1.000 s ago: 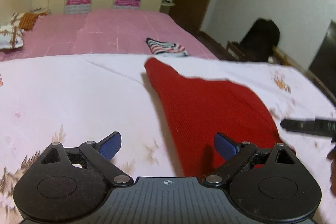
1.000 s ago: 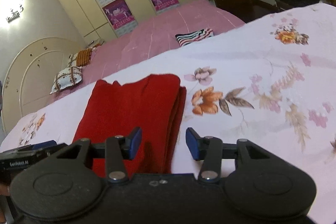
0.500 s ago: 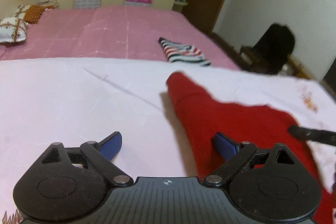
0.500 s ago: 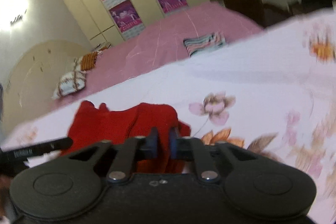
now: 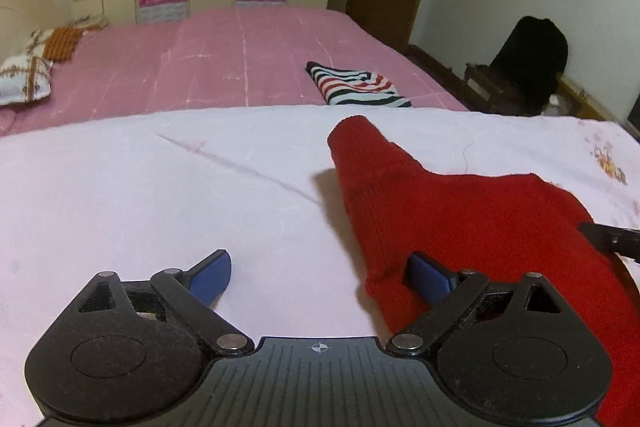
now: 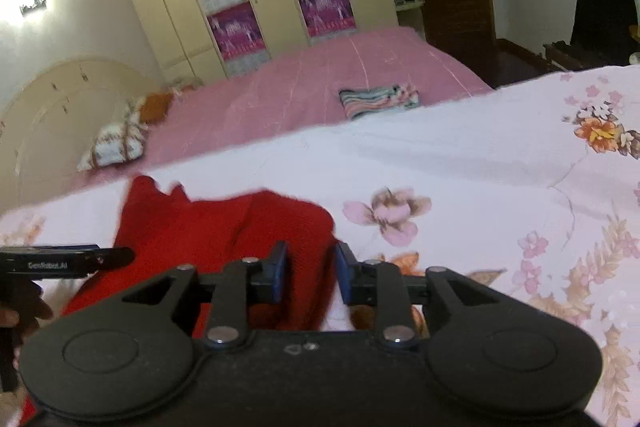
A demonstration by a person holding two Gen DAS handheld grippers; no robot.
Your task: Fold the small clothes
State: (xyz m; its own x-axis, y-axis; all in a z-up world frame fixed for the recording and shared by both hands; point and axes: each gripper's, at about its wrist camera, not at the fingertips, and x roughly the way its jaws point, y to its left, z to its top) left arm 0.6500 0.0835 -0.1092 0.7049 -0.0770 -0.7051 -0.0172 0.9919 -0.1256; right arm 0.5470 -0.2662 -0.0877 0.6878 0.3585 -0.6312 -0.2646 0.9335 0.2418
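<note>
A red knit garment (image 5: pixel 460 211) lies folded and a little rumpled on the white floral sheet (image 5: pixel 160 195), one narrow end pointing away from me. My left gripper (image 5: pixel 316 263) is wide open at the garment's near left edge: its right finger rests over the red cloth and its left finger is over bare sheet. In the right wrist view the red garment (image 6: pixel 192 227) fills the lower left. My right gripper (image 6: pixel 310 267) has its jaws opening, with a fold of red cloth in the narrow gap between the pads. Each gripper's black tip shows at the edge of the other's view.
A folded striped garment (image 5: pixel 356 89) lies on the pink bed (image 5: pixel 224 59) beyond the sheet. Pillows (image 5: pixel 24 83) sit at the far left by the headboard. A wardrobe with purple posters stands behind, and a chair with a dark bundle (image 5: pixel 532 63) is at the right wall.
The right jaws closed on the red garment's edge half a second ago and have parted again. Both grippers came in lower toward the garment, then held still. The left stayed wide open.
</note>
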